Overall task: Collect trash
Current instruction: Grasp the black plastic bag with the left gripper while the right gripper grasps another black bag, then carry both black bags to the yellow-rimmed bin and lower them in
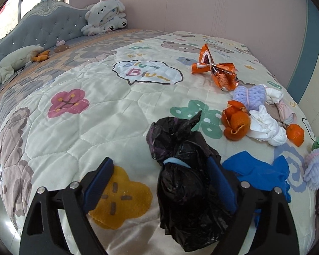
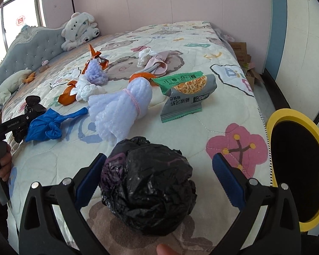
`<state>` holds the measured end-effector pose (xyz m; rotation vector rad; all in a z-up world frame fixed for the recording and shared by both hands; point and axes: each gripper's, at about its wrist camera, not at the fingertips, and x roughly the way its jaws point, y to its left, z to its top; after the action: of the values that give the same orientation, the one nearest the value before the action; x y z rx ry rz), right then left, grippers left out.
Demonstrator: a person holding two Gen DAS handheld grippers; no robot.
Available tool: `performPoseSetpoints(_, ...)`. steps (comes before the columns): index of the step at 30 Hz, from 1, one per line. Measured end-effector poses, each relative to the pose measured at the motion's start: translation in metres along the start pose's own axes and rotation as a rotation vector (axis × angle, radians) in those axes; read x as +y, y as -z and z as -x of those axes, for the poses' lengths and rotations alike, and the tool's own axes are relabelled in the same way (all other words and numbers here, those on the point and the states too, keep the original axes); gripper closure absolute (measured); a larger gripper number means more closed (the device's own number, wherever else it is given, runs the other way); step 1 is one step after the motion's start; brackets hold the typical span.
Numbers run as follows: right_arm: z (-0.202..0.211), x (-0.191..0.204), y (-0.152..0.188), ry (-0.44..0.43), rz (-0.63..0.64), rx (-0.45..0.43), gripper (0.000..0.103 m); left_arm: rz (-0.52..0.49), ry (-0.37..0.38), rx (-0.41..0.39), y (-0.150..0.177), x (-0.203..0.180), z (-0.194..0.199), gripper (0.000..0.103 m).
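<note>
1. Left hand-held gripper (image 1: 159, 178): jaws wide, blue pads straddling a tied black plastic bag bundle with a pale blue band at its neck (image 1: 180, 191). The right pad lies against or just beside the bundle; the left pad stands apart from it, so nothing is clamped. The bundle's long axis runs away from the hand-held gripper, its twisted neck at the far end.

2. Right hand-held gripper (image 2: 159, 176): jaws wide, nothing gripped. A crumpled round black plastic bag ball (image 2: 148, 187) sits between the pads, nearly touching the left one and well clear of the right. It has no marked long axis.

3. Yellow-rimmed round bin with dark interior (image 2: 274, 123): off the bed's edge, just right of the right hand-held gripper, which is judged the nearer to it.

4. Quilted cream bedspread with cartoon prints (image 1: 95, 127): the bed carries all the trash. Readable print: "Biu~ Biu~" in a speech bubble.

5. Grey and green snack packet with noodle picture (image 2: 187, 95): Chinese characters, not legible.

6. Knotted blue plastic bag (image 2: 51, 123), orange peel (image 1: 236, 123), orange foil wrapper (image 1: 219, 72): loose further up the bed.

7. Left hand-held gripper's body, seen from the right wrist, carries small white lettering, too small to read with confidence.
</note>
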<state>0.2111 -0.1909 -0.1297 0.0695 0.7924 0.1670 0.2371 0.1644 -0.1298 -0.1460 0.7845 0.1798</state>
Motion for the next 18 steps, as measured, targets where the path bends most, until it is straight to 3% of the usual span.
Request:
performPoseSetpoints(4,0.0,0.003,0.003,-0.013,0.017,0.02,0.028,-0.042,0.019,0.001,0.002,-0.008,-0.001,0.042)
performPoseSetpoints(5,0.0,0.005,0.004,-0.02,0.022,0.027,0.031,-0.05,0.023,-0.004,0.003,-0.01,-0.001,0.053)
performPoseSetpoints(8,0.003,0.008,0.007,-0.04,0.04,0.033,0.045,-0.058,0.029,-0.018,0.006,-0.012,0.001,0.072)
performPoseSetpoints(12,0.012,0.007,0.006,-0.059,0.04,0.014,0.053,-0.03,0.056,-0.041,0.006,-0.006,0.006,0.078)
performPoseSetpoints(18,0.047,0.007,0.003,-0.071,0.042,-0.08,0.054,-0.004,0.048,-0.085,0.004,-0.003,0.027,0.079)
